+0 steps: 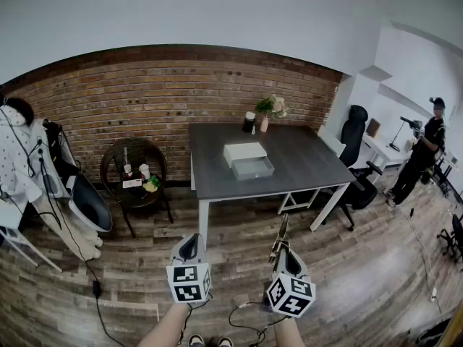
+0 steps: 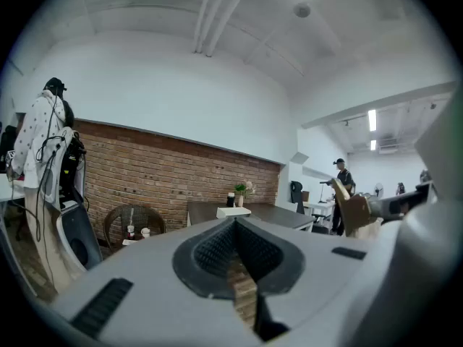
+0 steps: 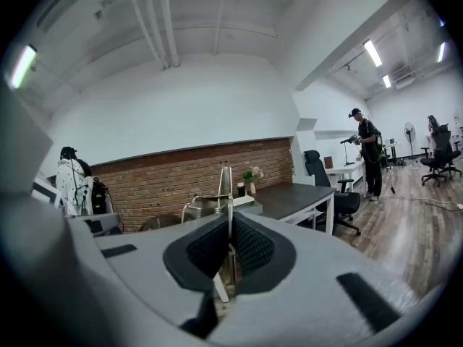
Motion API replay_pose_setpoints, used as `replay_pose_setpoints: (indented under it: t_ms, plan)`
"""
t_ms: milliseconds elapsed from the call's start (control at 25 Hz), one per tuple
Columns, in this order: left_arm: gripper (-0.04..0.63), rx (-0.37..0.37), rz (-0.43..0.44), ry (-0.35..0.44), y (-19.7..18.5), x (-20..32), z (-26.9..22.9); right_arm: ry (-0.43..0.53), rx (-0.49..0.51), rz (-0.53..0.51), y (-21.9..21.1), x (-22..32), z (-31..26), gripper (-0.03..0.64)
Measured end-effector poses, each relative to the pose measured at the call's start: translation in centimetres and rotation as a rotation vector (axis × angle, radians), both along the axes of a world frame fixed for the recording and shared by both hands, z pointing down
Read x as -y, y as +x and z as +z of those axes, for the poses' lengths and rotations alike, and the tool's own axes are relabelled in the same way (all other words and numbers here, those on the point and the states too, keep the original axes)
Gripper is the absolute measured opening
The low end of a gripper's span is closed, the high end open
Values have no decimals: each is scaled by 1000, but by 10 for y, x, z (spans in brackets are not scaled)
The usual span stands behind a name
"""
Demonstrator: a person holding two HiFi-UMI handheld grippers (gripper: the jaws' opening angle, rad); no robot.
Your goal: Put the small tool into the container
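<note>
Small tool [image 1: 279, 236] clamped in the right hand-held gripper [image 1: 287, 260], well apart from the container [image 1: 253, 168] on the desk [image 1: 304, 157].

Only the head view shows both hand-held grippers low over the wooden floor [image 1: 362, 266]. It also shows the desk top, where the grey open container sits just in front of a white box [image 1: 244, 152]; its inside is too small to read. The right gripper view shows the right hand-held gripper [image 3: 230, 248] with its jaws pressed onto the thin metal tool [image 3: 225, 186], which stands up past the fingertips. The left gripper view shows the left hand-held gripper [image 2: 235, 226] with its jaws together and nothing between them, and the tool [image 2: 352, 212] off to its right.
</note>
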State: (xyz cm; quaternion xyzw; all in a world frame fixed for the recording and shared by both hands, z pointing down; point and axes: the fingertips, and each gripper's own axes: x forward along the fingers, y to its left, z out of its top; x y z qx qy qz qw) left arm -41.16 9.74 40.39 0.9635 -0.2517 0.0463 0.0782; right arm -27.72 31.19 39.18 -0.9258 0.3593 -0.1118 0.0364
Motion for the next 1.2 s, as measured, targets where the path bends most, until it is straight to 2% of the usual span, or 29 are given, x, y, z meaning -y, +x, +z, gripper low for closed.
replay_pose_setpoints:
  t_ms: [320, 480, 760, 880, 1200]
  plan:
    - [2, 8, 12, 2, -10, 7, 2, -5, 2, 3, -10, 5, -1, 5]
    - [2, 7, 9, 7, -17, 13, 1, -1, 42, -18, -14, 11, 6, 6]
    - [2, 13, 28, 8, -28, 32, 9, -3, 47, 10, -24, 28, 10, 6]
    - [2, 16, 34, -16, -32, 39, 19, -12, 50, 28, -29, 32, 14, 6]
    - [2, 12, 42, -49, -17, 57, 35, -24, 50, 76, -15, 39, 24, 6]
